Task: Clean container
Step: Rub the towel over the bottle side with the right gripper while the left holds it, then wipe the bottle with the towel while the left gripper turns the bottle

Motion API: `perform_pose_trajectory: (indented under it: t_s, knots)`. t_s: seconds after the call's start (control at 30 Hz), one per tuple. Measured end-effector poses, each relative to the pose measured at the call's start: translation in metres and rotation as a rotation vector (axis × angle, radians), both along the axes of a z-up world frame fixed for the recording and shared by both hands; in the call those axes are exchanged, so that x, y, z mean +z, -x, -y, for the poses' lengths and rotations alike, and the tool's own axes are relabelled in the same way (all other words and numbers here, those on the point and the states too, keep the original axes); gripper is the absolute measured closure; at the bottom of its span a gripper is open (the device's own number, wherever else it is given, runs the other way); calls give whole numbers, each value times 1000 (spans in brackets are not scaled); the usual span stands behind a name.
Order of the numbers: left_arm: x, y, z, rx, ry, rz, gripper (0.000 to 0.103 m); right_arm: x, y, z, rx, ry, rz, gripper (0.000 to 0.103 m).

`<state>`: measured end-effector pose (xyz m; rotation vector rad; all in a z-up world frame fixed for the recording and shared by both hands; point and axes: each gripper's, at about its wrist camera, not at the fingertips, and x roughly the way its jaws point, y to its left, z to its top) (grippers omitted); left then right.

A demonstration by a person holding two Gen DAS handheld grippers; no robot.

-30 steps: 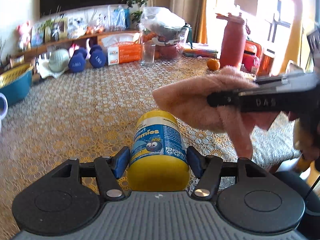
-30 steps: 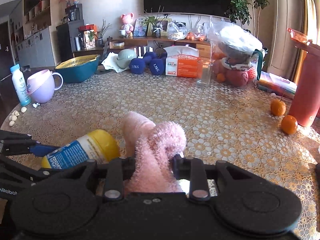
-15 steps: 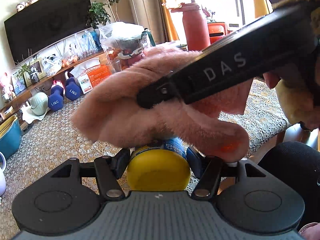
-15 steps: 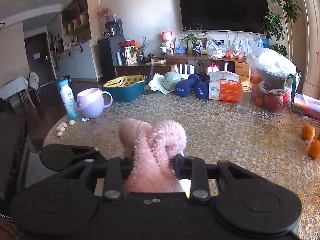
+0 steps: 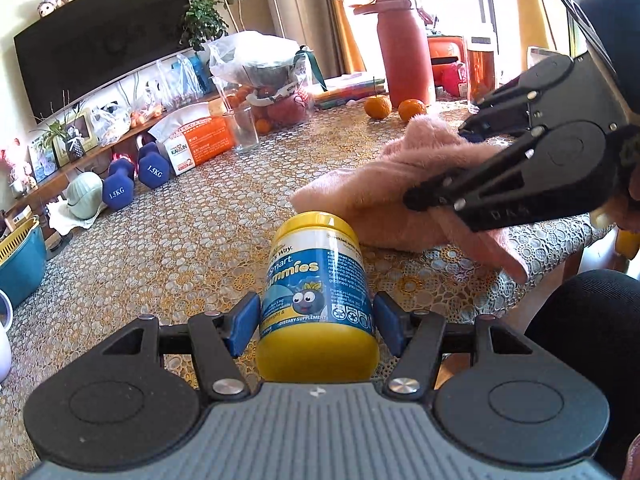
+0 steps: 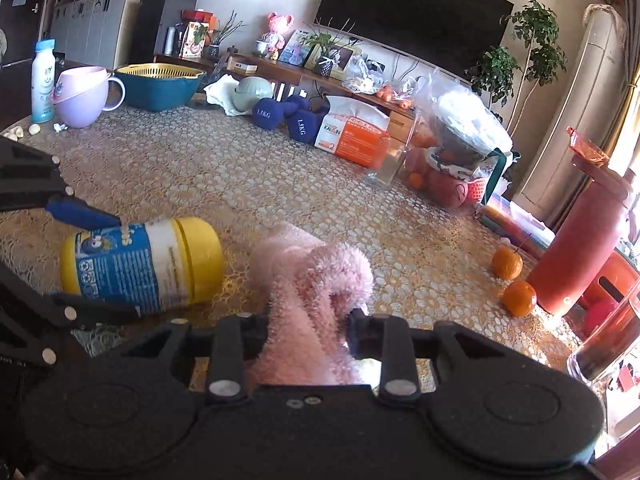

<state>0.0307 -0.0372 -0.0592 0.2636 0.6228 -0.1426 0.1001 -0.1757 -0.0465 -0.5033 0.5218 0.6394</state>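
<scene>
A yellow gummies bottle (image 5: pixel 318 300) with a blue label lies on its side above the table, lid pointing away, with my left gripper (image 5: pixel 316 322) shut on it by its blue pads. The right wrist view shows the same bottle (image 6: pixel 148 266) at lower left, and the left gripper (image 6: pixel 86 256) around its base end. My right gripper (image 6: pixel 308 326) is shut on a fluffy pink cloth (image 6: pixel 316 276). In the left wrist view the cloth (image 5: pixel 400 196) hangs just right of the bottle's lid, held by the right gripper (image 5: pixel 424 196). Whether cloth and lid touch is unclear.
A lace tablecloth (image 5: pixel 168 240) covers the table. At the back stand blue dumbbells (image 5: pixel 132 180), an orange tissue box (image 5: pixel 200 140), a glass (image 5: pixel 244 132), a bagged fruit basket (image 5: pixel 272 88), two tangerines (image 5: pixel 394 108) and a red flask (image 5: pixel 404 48). A teal basin (image 6: pixel 158 84), purple mug (image 6: pixel 82 96) and white bottle (image 6: pixel 42 76) sit far left.
Half a second ago the cloth lay over the top of the bottle, hiding its label. It has since slid off to the right past the lid; the label shows again.
</scene>
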Motion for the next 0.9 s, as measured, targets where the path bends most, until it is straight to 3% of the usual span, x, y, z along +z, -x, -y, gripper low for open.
perform_pose_trajectory:
  t_s: [0.07,0.2,0.4,0.47,0.53,0.6,0.67,0.7,0.8,0.9]
  knots:
    - [1,0,0,6,6,-5,41,0,0,0,2,-4,-14,66]
    - [3,4,-4,19,36,-18,40,6,-4,4,-7,-35,-34,43]
    - [6,1,-16,68,135,-66,33,16,-21,2,-30,-104,-115,20]
    - [4,-1,-20,85,175,-95,33,10,-26,-4,-52,-93,-141,24]
    - [2,-1,-24,99,209,-117,33,5,-29,-9,-69,-77,-168,39]
    - [1,-1,-26,111,230,-122,33,2,-27,-9,-78,-77,-179,45]
    - [0,-2,-26,121,237,-122,33,2,-26,-9,-75,-68,-178,59]
    - [0,-2,-25,121,236,-117,38,3,-26,-9,-74,-62,-175,69]
    - [2,0,-19,109,196,-84,39,9,-26,-6,-67,-84,-166,80]
    - [6,1,-8,83,115,-46,39,28,-23,-3,-17,-176,-153,82]
